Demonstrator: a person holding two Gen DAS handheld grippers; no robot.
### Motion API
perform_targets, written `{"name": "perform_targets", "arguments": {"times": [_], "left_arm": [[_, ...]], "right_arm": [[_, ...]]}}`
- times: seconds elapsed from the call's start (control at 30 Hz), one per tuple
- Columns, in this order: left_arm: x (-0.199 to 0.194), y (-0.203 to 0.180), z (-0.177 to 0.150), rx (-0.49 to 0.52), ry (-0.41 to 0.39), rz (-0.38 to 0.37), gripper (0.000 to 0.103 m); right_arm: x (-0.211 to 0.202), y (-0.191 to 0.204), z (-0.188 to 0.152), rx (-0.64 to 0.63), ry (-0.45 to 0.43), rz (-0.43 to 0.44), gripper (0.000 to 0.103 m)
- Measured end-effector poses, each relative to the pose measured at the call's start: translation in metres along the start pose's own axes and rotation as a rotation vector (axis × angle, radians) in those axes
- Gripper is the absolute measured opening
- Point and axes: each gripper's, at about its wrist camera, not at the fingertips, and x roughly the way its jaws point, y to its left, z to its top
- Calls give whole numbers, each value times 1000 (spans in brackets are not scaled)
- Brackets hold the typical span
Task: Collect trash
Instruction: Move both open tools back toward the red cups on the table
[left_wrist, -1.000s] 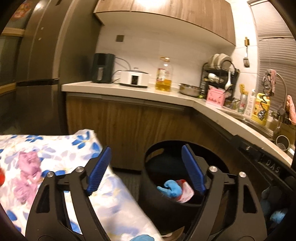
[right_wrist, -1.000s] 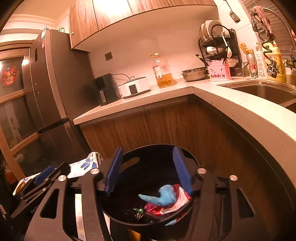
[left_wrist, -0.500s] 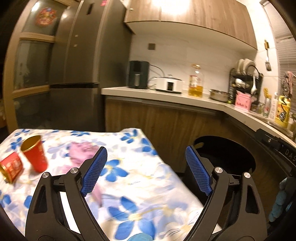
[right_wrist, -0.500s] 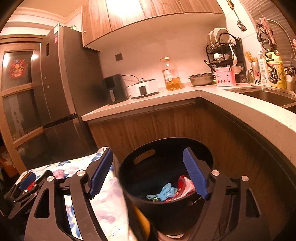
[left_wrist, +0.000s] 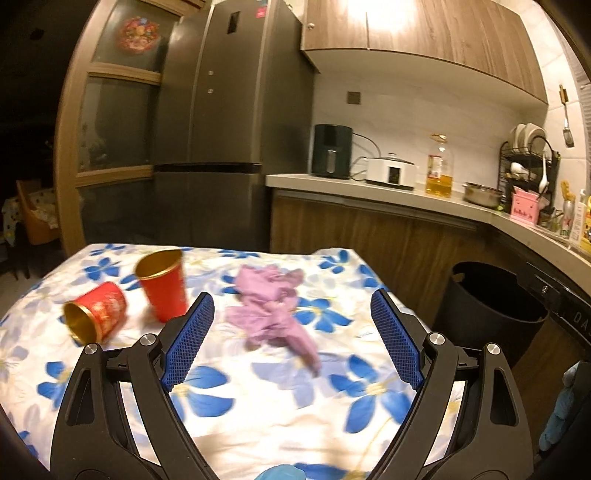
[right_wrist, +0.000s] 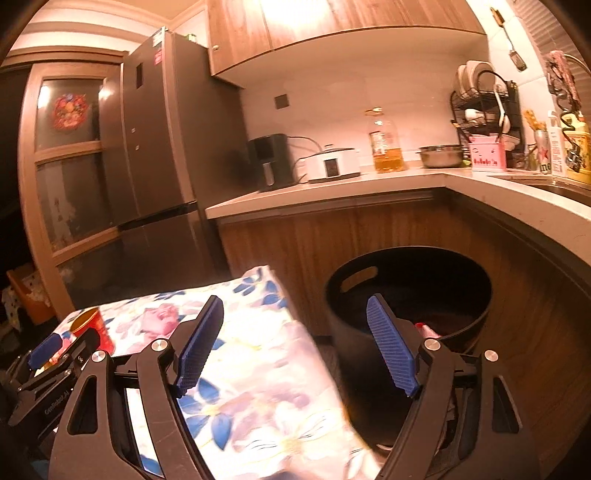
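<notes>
Left claw (left_wrist: 291, 341), wide and empty, has swung from bin (left_wrist: 491, 314) to table's 2 cups (left_wrist: 162, 290).

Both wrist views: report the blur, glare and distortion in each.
Left wrist view: the cloth and pink rag smear with motion blur, the cabinet glares under a light, and fisheye bends the fridge. Right wrist view: an orange cast, the near cloth blown out and blurred, the bin interior dark.

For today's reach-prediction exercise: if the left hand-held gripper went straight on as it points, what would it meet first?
Probably the crumpled pink cloth on the flowered tablecloth, centred ahead of the open left hand-held gripper; depth is uncertain.
</notes>
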Motion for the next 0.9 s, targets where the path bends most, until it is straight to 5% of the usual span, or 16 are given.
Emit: {"name": "perform_targets", "arguments": {"times": [0.53,0.9], "left_arm": [[-7,123,-12,-71,-13,270,81],[30,174,-19,-166,129,245,57]], "right_arm": [[13,94,-24,-65,39,138,78],[30,145,-32,-99,52,200,78]]}}
